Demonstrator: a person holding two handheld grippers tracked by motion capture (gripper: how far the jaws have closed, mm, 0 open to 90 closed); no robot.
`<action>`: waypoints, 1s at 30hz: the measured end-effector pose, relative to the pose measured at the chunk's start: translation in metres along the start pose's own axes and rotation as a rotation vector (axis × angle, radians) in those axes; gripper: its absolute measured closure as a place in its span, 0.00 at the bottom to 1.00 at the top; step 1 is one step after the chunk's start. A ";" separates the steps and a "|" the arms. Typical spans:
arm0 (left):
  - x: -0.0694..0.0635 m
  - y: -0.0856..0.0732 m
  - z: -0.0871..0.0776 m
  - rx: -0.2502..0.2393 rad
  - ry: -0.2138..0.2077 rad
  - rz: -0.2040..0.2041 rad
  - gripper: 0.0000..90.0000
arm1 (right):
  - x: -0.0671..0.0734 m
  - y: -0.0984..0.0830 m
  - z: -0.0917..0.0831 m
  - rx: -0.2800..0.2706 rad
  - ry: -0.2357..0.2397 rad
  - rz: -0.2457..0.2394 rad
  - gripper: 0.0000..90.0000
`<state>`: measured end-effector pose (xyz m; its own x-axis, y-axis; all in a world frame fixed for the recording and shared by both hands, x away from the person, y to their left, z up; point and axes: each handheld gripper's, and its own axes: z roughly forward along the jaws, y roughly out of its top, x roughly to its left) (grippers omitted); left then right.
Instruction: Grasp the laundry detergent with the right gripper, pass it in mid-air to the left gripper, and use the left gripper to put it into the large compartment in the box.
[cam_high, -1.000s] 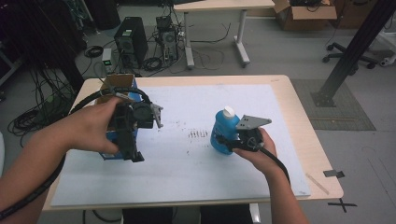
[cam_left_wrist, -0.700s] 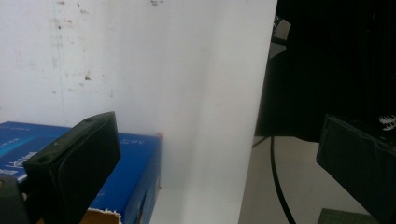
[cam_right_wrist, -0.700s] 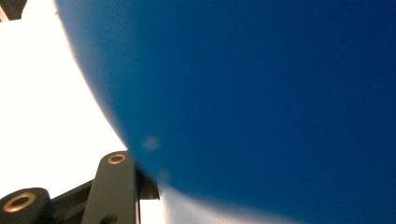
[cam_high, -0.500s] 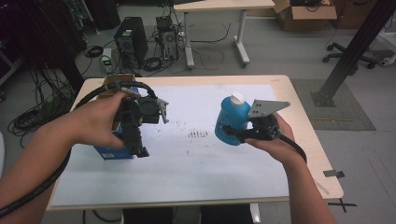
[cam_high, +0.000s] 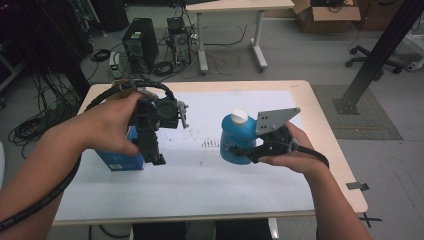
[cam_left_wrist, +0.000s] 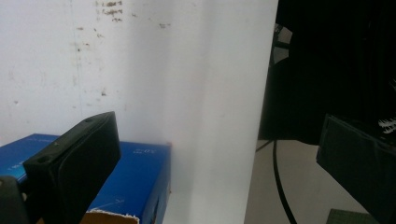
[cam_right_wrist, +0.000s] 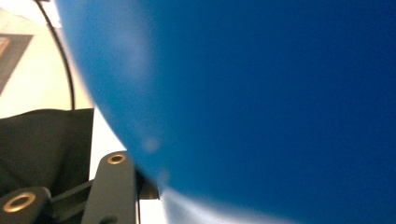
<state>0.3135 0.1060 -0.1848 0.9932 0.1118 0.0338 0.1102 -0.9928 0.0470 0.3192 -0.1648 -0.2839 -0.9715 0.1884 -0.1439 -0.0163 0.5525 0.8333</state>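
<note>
right gripper (cam_high: 240, 152) clenched on the blue bottle (cam_high: 239, 140), held clear of the white paper sheet (cam_high: 210, 185) at about 3 o'clock from table centre; upright, likely so the white cap (cam_high: 240, 116) stays on top. bottle is rounded, smooth, glossy plastic. left gripper (cam_high: 156, 155) at 9 o'clock, jaws spread and empty, pointing down over the blue box (cam_left_wrist: 140, 172). box is flat-sided cardboard with a torn edge, resting on the sheet. sheet is matte, dark-speckled.
</note>
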 end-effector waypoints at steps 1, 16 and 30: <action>0.000 0.002 0.000 0.002 -0.001 0.003 0.00 | 0.002 0.000 0.004 -0.002 0.030 -0.005 0.51; -0.007 0.017 0.003 0.006 -0.005 0.049 0.00 | 0.014 -0.012 0.048 -0.005 0.199 -0.014 0.51; -0.007 0.023 0.009 0.010 -0.012 0.068 0.00 | 0.020 -0.006 0.087 0.006 0.256 -0.030 0.51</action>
<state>0.3091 0.0821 -0.1928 0.9987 0.0439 0.0251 0.0430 -0.9985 0.0351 0.3201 -0.0939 -0.3379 -0.9988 -0.0398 -0.0279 -0.0454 0.5593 0.8277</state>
